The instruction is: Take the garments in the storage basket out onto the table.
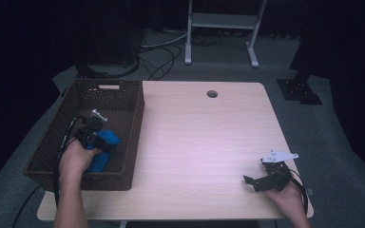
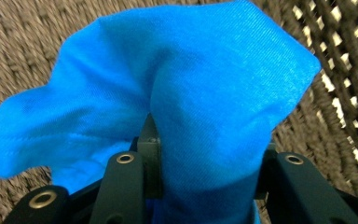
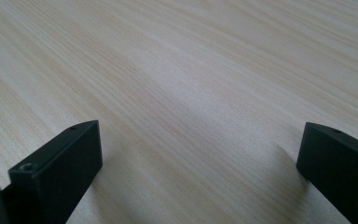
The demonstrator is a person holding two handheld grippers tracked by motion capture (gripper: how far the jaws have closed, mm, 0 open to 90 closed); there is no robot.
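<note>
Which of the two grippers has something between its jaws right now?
The left gripper, inside the dark woven basket, is closed on the bright blue cloth. The right gripper stands open over the bare light wooden table.

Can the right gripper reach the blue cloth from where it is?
Probably not. The right gripper sits at the table's far side, while the blue cloth is inside the wicker basket, pinched by the left gripper.

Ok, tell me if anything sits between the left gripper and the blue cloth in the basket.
Nothing does. The left gripper is closed on the blue cloth, with fabric bunched between its jaws, inside the basket. No other item shows around the cloth there.
</note>
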